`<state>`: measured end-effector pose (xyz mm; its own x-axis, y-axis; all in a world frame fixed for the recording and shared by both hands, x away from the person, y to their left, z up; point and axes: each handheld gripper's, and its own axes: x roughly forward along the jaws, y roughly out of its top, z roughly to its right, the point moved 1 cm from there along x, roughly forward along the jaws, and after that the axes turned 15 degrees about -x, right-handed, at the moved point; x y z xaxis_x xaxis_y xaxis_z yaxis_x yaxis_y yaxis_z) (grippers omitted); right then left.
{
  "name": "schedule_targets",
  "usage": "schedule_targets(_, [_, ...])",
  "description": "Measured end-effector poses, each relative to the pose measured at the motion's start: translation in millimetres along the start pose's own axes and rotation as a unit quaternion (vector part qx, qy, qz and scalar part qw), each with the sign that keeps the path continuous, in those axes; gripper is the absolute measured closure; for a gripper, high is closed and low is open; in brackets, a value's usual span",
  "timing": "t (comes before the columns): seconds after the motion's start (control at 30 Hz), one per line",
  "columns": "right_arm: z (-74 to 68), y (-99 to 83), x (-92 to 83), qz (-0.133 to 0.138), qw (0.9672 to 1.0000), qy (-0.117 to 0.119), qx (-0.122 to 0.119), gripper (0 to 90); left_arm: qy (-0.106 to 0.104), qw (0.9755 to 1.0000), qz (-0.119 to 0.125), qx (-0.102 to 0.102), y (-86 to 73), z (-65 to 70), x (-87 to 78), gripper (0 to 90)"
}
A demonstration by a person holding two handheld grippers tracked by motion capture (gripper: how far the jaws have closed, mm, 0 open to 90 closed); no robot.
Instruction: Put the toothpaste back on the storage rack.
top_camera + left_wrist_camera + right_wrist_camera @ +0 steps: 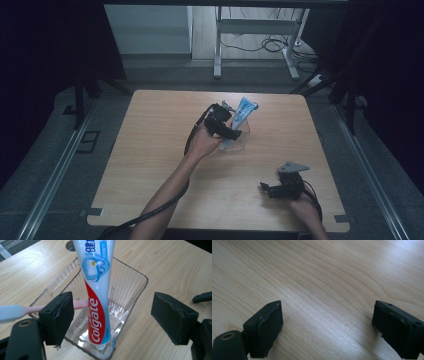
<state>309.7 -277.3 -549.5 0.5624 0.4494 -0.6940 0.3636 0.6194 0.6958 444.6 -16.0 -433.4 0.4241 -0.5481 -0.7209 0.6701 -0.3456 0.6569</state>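
The toothpaste tube (97, 312) stands tilted in the clear holder (130, 287) near the counter's (150, 165) far edge. The left tongs (112, 317) gape wide around it; a careless squeeze could tip the holder. The right tongs (327, 327) gape wide, empty, near the front right corner.

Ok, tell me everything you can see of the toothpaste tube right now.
The toothpaste tube is a soft-looking plastic Colgate tube, white and light blue with a red band and a tooth graphic. It stands cap end down inside the clear plastic container, leaning with its flat end up past the rim. A pink toothbrush runs behind it in the container. The left gripper sits open, one jaw on each side of the tube, neither touching it.
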Motion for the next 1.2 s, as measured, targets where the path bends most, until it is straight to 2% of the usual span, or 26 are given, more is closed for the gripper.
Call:
schedule_targets(0.3, [0.0, 0.0, 0.0, 0.0, 1.0, 0.0, 0.0, 9.7, -0.006, 1.0, 0.004, 0.0, -8.0, -0.6, -7.4, 17.4])
schedule_targets(0.63, [0.0, 0.0, -0.1, 0.0, 1.0, 0.0, 0.001, 9.7, -0.025, 0.9995, 0.01, -0.019, -19.8, -6.0, -11.4, 16.5])
schedule_targets(1.2, [0.0, 0.0, 0.0, 0.0, 1.0, 0.0, 0.0, 9.7, -0.028, 0.9993, 0.02, -0.011, -30.7, -5.5, -20.6, 16.5])
